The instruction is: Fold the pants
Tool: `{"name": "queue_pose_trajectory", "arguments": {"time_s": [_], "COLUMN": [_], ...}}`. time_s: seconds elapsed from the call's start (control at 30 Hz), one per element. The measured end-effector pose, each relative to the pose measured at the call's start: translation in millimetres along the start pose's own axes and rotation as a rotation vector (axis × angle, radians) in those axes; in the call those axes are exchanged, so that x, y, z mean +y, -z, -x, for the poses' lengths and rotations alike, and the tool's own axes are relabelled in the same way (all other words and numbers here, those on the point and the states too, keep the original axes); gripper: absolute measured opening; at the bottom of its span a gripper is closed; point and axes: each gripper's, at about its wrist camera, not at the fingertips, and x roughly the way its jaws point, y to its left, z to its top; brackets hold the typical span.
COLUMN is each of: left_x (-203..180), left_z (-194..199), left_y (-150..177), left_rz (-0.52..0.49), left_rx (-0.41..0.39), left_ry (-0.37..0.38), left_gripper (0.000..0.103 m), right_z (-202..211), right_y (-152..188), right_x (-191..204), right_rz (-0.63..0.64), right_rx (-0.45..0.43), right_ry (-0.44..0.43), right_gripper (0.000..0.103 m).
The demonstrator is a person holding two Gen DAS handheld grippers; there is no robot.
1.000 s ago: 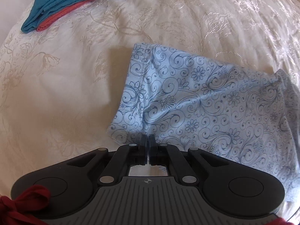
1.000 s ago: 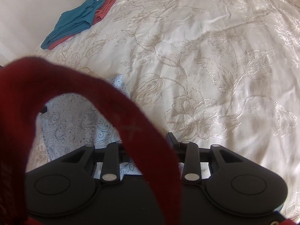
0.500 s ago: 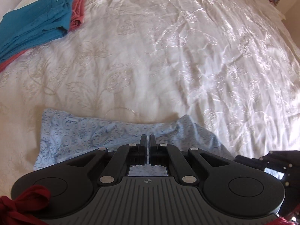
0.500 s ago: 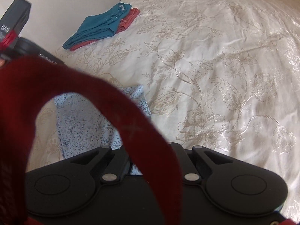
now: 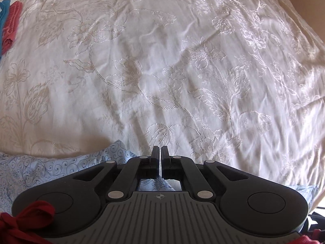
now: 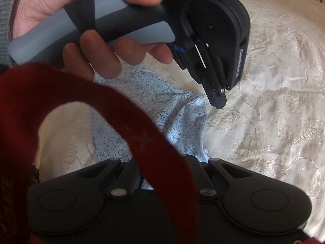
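The light blue pants (image 6: pixel 162 109) with a dark swirl print lie on the white embroidered bedspread (image 6: pixel 274 81). My right gripper (image 6: pixel 162 158) has its arms drawn in at the pants' near edge. Ridges in the cloth run up into its jaws, so it looks shut on the pants; a red strap (image 6: pixel 142 134) hides the fingertips. My left gripper (image 5: pixel 161 152) is shut with nothing in it and points down just past the pants' (image 5: pixel 40 170) right end. In the right wrist view the left gripper (image 6: pixel 218 101) hangs from a hand (image 6: pixel 91 40) above the cloth's edge.
Folded teal and red clothes (image 5: pixel 9 24) lie at the far left of the bedspread (image 5: pixel 182 71), which stretches wide ahead and to the right. A grey sleeve (image 6: pixel 5 20) shows at the wrist. The bed's edge curves at the right (image 5: pixel 316 183).
The left gripper, still shut, has swept right across the pants to their end and now shows in the right wrist view. The right jaws have closed at the pants' edge and risen a little.
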Motion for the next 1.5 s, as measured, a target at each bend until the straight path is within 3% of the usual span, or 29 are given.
{"name": "queue_pose_trajectory", "arguments": {"time_s": [0.13,0.27,0.43,0.77,0.87,0.97,1.1,1.23,1.3,1.4,1.5], "left_x": [16,34,38,4,8,25,49,57,57,57,61], "left_z": [-2,4,10,-12,-26,-34,-32,-28,-25,-21,-18], "left_y": [-4,-6,-13,-15,-10,0,9,13,15,17,18], "left_rz": [0.048,0.077,0.094,0.013,0.027,0.067,0.149,0.159,0.151,0.140,0.149], "left_rx": [0.002,-0.005,-0.002,0.055,0.083,0.094,0.085,0.066,0.044,0.034,0.031], "left_ry": [-0.001,-0.016,-0.007,0.080,0.022,-0.041,-0.003,0.007,0.007,0.001,0.009], "left_gripper": [0.003,0.003,0.003,0.003,0.003,0.003,0.003,0.003,0.003,0.003,0.003], "right_z": [18,11,-29,-42,-41,-35,-26,-32,-35,-42,-50], "right_y": [-2,-5,-7,-13,-10,-10,-9,-4,-1,1,2], "right_x": [-31,-69,-78,-19,-15,-24,-48,-74,-82,-84,-82], "right_rz": [-0.159,-0.265,-0.221,-0.104,-0.110,-0.162,-0.234,-0.280,-0.302,-0.322,-0.316], "right_rx": [-0.073,-0.051,0.077,0.065,0.068,0.048,0.009,0.056,0.083,0.107,0.136], "right_ry": [0.046,0.099,0.047,-0.057,-0.062,-0.052,-0.001,0.029,-0.011,-0.060,-0.085], "right_gripper": [0.022,0.022,0.022,0.023,0.023,0.023,0.023,0.027,0.028,0.043,0.045]}}
